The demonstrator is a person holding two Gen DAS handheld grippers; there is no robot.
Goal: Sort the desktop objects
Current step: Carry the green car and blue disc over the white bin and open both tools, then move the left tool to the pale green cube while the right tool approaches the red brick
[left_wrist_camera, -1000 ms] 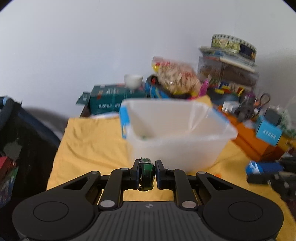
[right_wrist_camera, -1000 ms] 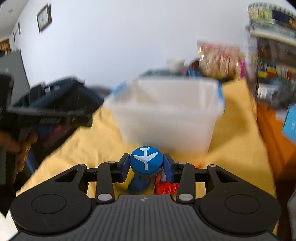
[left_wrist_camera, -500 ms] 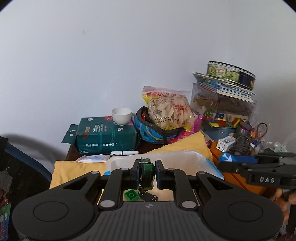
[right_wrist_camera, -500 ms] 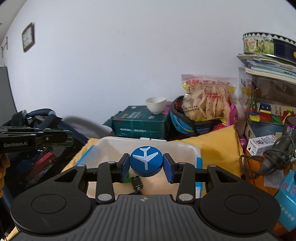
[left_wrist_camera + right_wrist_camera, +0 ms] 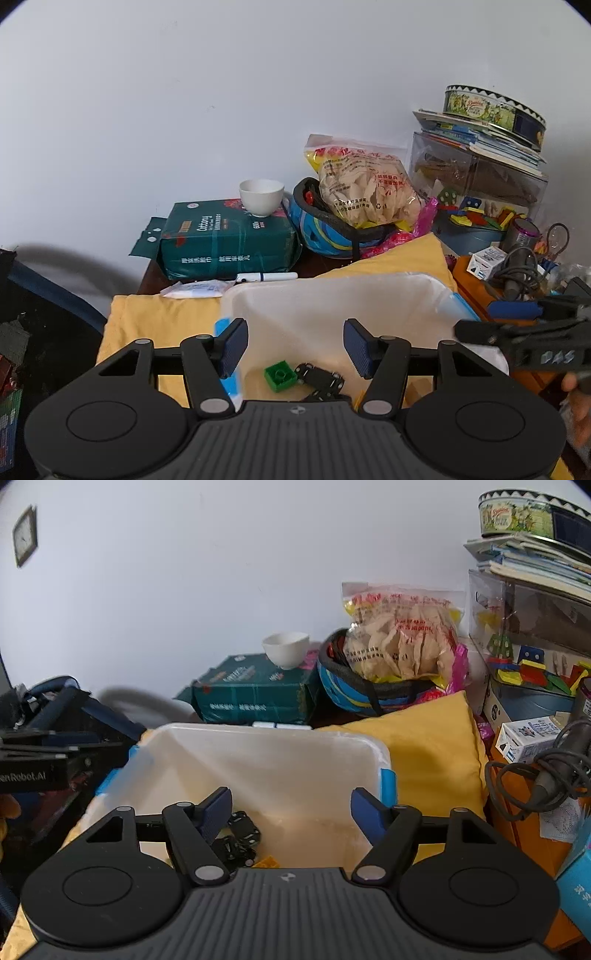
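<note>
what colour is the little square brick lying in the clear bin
Green. The brick shows best in the left wrist view, beside a black toy car.

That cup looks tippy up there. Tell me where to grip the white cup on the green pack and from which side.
Grip the white cup across its rim from above, one finger inside and one outside. It stands upright and open, and tapers to a narrow foot on the soft green pack, so a side squeeze may slip or tip it. The helmet crowds its right.
</note>
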